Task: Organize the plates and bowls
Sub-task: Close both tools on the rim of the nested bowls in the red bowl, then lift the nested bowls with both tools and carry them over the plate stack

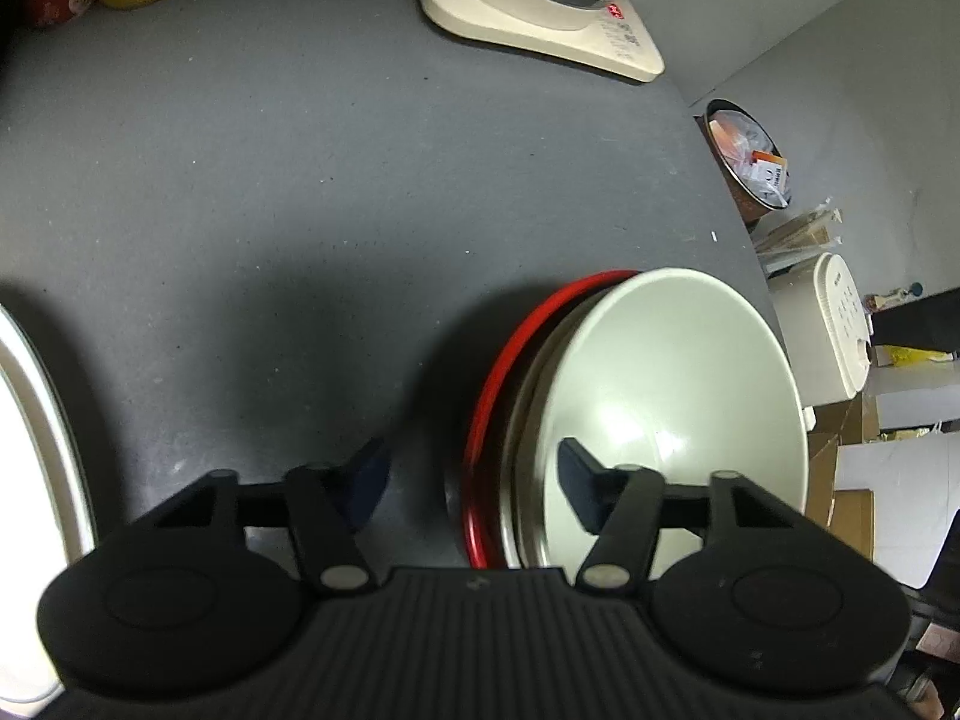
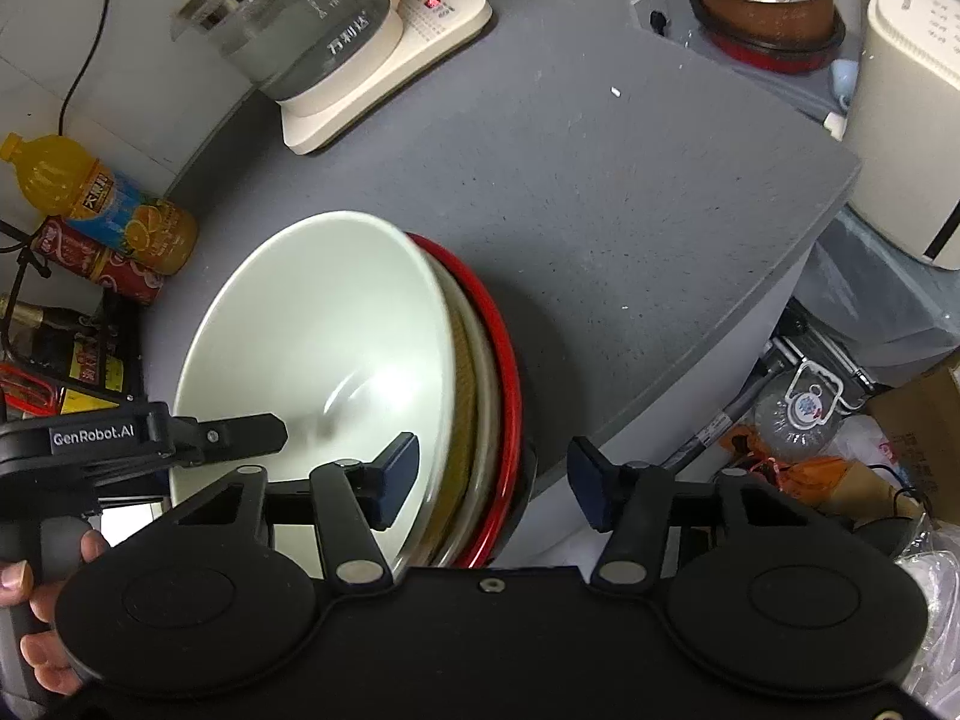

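Two claws are straddling opposite edges of one stack near the tabletop's (image 2: pixel 630 228) front edge: a pale white bowl (image 2: pixel 318 348) sits on a cream plate (image 2: pixel 474 396), which sits on a red-rimmed plate (image 2: pixel 507 372).

My left claw (image 1: pixel 474 480) has one pad inside the bowl and the other outside the stack over the grey surface. It is half spread, with a visible gap at the outer pad, so it is released, not yet gripping. My right claw (image 2: pixel 492 474) mirrors it from the other side, its left pad inside the bowl and its right pad beyond the red rim off the tabletop's edge. It is also spread and holding nothing.

I judge the step to be a two-sided pinch to lift the stack, or just the bowl. To do it well I should seat each pad low enough to catch the intended rim. The bowl's glazed wall slopes and will probably slip upward out of a shallow pinch. I should close both sides evenly so nothing skids toward the edge, then raise both hands level, keeping clear of the glass kettle (image 2: pixel 300 18) on its cream base.
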### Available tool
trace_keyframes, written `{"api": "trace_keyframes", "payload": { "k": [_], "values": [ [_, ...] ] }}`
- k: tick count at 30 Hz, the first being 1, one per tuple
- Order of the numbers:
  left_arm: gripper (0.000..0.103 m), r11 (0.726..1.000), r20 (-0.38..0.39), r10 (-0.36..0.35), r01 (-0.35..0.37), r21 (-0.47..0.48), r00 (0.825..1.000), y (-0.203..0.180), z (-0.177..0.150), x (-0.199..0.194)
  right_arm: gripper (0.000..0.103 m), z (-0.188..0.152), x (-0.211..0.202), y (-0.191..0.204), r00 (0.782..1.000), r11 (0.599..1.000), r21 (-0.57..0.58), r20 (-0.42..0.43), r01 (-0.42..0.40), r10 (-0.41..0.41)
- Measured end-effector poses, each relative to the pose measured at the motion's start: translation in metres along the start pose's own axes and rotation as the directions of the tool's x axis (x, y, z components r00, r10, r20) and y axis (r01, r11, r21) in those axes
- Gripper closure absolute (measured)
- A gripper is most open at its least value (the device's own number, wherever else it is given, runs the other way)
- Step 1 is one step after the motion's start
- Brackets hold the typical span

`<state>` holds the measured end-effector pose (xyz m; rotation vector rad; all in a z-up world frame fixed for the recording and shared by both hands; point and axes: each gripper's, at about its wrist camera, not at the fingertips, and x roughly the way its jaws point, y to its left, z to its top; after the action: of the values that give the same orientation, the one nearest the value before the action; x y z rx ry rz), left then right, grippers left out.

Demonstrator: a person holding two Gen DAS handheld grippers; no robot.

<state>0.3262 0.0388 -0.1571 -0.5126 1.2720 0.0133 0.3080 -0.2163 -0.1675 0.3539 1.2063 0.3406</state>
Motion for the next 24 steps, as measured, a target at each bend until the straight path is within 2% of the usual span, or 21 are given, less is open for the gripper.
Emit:
{"api": "trace_keyframes", "payload": {
  "k": [4,8,9,10,15,24],
  "values": [
    [0.062,0.999,-0.021,-0.005,0.004,-0.047,1.0,0.005,0.004,0.007,0.065,0.006,0.011,-0.003,0.999,1.0,-0.006,-0.035,-0.016,0.016],
    [0.068,0.998,-0.015,-0.026,0.025,-0.059,1.0,0.006,0.003,0.009,0.068,0.008,0.015,-0.001,0.998,1.0,-0.022,-0.055,-0.015,0.014],
    [0.073,0.998,-0.013,-0.035,0.034,-0.062,0.999,0.006,0.003,0.009,0.069,0.009,0.015,-0.002,0.998,1.0,-0.008,-0.061,-0.012,0.012],
    [0.073,0.997,-0.013,-0.051,0.05,-0.066,0.999,0.007,0.002,0.009,0.071,0.011,0.015,-0.003,0.998,1.0,0.003,-0.064,-0.016,0.016],
    [0.073,0.998,-0.003,-0.043,0.043,-0.043,0.999,0.003,0.0,0.007,0.072,0.012,0.015,-0.006,0.997,0.999,-0.012,-0.071,-0.03,0.029],
    [0.073,0.996,0.032,-0.074,0.075,-0.036,0.997,0.009,0.004,-0.005,0.073,0.02,0.006,0.005,0.999,0.998,-0.043,-0.034,-0.041,0.04]
  ]
}}
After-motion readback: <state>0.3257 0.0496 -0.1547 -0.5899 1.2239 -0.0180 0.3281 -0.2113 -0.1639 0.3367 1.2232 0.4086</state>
